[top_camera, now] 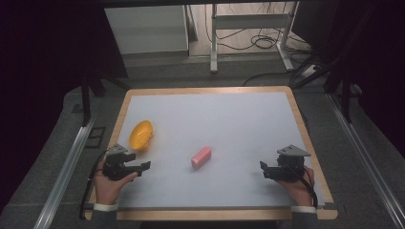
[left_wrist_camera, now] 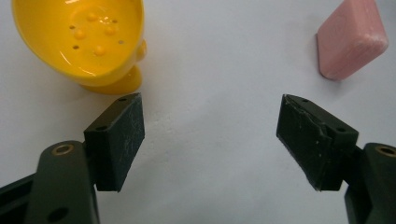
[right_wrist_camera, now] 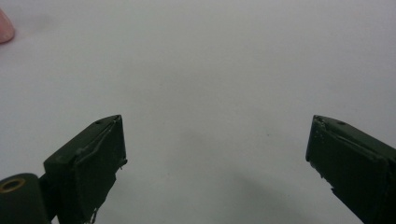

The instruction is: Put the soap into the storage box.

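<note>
High view shows a pink bar (top_camera: 201, 157) lying on the white mat (top_camera: 229, 119), a little left of the middle and toward the near side. It lies at a slant, with its far end turned to the right. To the left of it and a bit farther away sits a yellow bowl (top_camera: 141, 135), tipped on its side near the left edge of the mat. The bar and the bowl are well apart.

The left gripper (top_camera: 143, 167) is held in the left hand (top_camera: 111, 186) at the near left corner, just near of the bowl and not touching it. In the left gripper view its jaws are spread wide with nothing between them; the bowl (left_wrist_camera: 84, 39) is at the upper left, with small holes and bumps inside, and the bar (left_wrist_camera: 352, 39) is at the upper right.

The right gripper (top_camera: 263, 169) is held in the right hand (top_camera: 298, 188) at the near right, well apart from the bar. In the right gripper view its jaws are also spread wide over bare mat (right_wrist_camera: 210, 70), and a pink corner of the bar (right_wrist_camera: 4, 28) is at the left edge.

The mat lies on a wooden table (top_camera: 305, 129).
</note>
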Demonstrator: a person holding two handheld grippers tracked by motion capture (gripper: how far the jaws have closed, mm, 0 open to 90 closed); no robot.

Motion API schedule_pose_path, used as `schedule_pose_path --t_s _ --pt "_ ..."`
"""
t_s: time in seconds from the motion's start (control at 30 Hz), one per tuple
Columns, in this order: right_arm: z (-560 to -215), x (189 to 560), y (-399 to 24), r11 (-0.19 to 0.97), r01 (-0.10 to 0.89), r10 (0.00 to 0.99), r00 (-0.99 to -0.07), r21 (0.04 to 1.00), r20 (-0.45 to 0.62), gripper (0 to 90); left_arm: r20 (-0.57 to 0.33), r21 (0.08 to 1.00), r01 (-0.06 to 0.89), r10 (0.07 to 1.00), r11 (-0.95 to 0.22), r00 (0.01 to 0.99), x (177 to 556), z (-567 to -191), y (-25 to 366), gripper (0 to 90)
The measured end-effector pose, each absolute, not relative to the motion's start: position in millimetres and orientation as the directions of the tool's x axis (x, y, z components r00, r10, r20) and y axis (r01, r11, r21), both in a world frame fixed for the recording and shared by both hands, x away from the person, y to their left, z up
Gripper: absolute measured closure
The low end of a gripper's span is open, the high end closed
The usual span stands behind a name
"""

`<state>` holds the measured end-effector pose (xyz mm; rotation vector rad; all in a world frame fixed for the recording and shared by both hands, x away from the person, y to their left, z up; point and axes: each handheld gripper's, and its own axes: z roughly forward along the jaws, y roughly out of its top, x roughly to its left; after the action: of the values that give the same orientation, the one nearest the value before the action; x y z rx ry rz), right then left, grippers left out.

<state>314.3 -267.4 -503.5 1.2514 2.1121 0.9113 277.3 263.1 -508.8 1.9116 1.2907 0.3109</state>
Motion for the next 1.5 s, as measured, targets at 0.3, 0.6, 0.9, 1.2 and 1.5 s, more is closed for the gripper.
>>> schedule_pose_path --t_s 0.3,0.6,0.9,1.2,1.5 --pt "-500.1 309.1 -268.2 0.326 0.548 0.896 -0.438 0.771 -0.068 6.0 -0.218 0.730 0.663 0.862 -0.166 0.457 275.8 -506.0 263.8 23.9" --pt "-498.2 308.1 -276.4 0.305 0.541 0.908 -0.414 0.784 -0.067 6.9 -0.214 0.727 0.665 0.862 -0.173 0.459 276.3 -505.2 263.6 25.7" --pt "-497.3 306.8 -278.0 0.306 0.541 0.909 -0.410 0.783 -0.073 7.1 -0.190 0.751 0.632 0.855 -0.190 0.483 268.0 -490.4 256.3 25.8" --pt "-498.0 306.6 -279.6 0.310 0.542 0.908 -0.412 0.781 -0.075 7.2 -0.181 0.744 0.638 0.859 -0.199 0.479 268.2 -488.5 252.6 26.0" --pt "-493.9 304.7 -284.1 0.301 0.533 0.910 -0.408 0.791 -0.072 7.5 -0.163 0.744 0.631 0.857 -0.219 0.489 270.3 -478.9 246.8 26.6"
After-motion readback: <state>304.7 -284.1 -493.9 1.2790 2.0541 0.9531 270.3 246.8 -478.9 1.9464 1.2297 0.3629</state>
